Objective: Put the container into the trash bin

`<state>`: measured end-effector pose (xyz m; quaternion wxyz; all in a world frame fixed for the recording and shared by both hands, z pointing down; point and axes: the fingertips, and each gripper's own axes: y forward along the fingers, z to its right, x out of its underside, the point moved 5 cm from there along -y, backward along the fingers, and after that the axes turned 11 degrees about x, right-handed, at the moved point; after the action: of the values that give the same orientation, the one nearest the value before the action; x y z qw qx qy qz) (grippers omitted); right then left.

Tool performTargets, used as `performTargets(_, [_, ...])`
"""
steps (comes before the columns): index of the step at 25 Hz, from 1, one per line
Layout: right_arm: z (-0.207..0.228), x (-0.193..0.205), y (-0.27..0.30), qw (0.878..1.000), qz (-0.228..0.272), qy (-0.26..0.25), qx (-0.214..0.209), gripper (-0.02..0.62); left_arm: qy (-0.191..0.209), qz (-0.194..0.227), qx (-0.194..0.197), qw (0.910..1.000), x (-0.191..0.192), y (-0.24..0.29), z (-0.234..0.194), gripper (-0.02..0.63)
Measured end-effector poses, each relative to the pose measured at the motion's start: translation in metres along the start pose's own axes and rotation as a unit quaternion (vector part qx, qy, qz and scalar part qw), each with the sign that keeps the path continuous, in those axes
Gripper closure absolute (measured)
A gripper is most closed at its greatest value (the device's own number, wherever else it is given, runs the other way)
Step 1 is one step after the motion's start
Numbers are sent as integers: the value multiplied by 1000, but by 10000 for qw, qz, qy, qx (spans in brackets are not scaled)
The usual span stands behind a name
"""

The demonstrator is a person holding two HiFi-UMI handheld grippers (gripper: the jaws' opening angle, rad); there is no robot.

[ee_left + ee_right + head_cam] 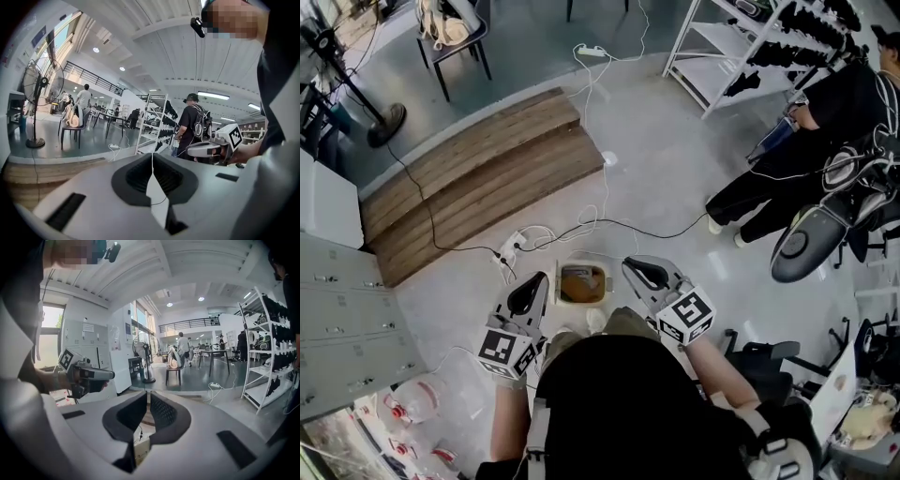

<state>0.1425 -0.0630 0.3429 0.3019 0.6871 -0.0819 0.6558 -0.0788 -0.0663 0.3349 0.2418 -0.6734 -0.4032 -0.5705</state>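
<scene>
Open pale floor (675,178) extends ahead and to the right of the work point. It is bounded at upper left by the diagonal edge of a two-step wooden platform (478,183), at far left by grey lockers (337,309), and at upper right by a white shelf rack (722,47). A bystander in black (797,178) and a dark wheeled machine (811,239) occupy the right side, well apart from the bin. A power strip with trailing cables (511,248) lies just beside the bin's left corner.

The trash bin (581,266), cream and square-mouthed, stands upright on the floor between the two tools, mouth facing up.

Left gripper (528,292): jaws closed together, nothing between them, positioned above and left of the bin. Right gripper (643,274): jaws closed, empty, above and right of the bin.

The container (583,282), brown, lies inside the bin below the rim. Its long axis and facing cannot be resolved.
</scene>
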Motion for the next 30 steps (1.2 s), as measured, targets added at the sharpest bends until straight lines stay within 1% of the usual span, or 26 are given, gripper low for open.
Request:
performTargets(6, [-7,-11,-7,9999,160,-41,6,561,211,10,91,9997,-11,1,8,601])
performTargets(13, [-19,-10,-7,9999,144,-62,-57,560,295,43,82,9995,-15,-8,12,601])
performTargets(16, [-21,-10,-6,9999,132,-43,-59,560,288,0,52,9996,-17,-11,13,601])
performTargets(22, [-27,-6,-6,9998,30,-142,-124,561,242,61,60,9997,-11,-15,16,601])
performTargets(30, [-31,-3,-2,9998,-5,-81,-167,561,226,41,0,9997,-6,-24,15,601])
